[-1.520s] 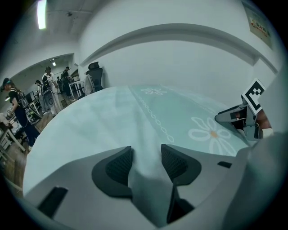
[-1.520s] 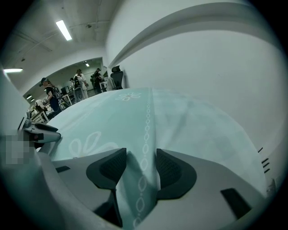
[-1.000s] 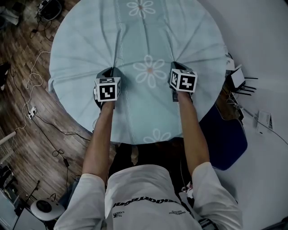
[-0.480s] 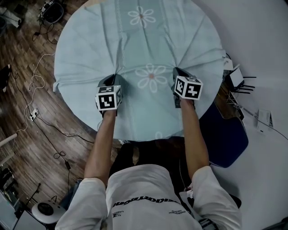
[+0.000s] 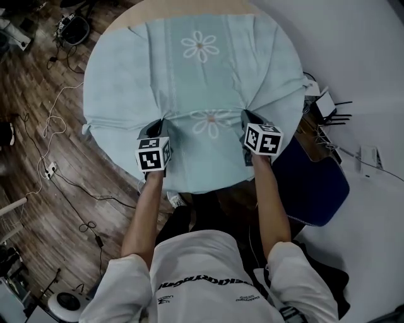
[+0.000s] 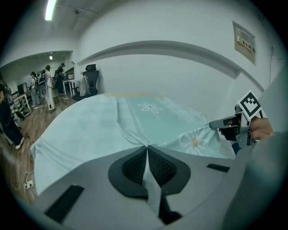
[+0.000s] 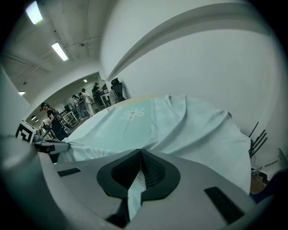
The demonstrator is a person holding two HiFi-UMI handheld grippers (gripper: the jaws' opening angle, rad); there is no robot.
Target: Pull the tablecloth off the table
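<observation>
Presently, the left gripper [image 6: 146, 149] has its two jaws pressed together on a pinch of the tablecloth [image 6: 90, 130], with a narrow strip of the pale blue-green fabric running down between the ribbed pads. The right gripper [image 7: 140, 152] is in the same condition: jaws closed tight on one fold of the cloth, and nothing else between them. In the head view the two grip points sit side by side near the person's edge of the round table [image 5: 189, 6], one to either side of the nearer flower print [image 5: 211, 120]. From each grip point the fabric is gathered into taut creases that fan out toward the far side. Two flower prints are visible in all, the second [image 5: 200, 46] lying further up the cloth. The cloth covers most of the tabletop, and one bare tan arc of the table shows along the far rim. Two marker cubes are counted, one on each gripper [image 5: 153, 154] [image 5: 263, 139]. Two bare forearms extend to them. Wooden floor [image 5: 38, 189] with loose cables lies to the left.
</observation>
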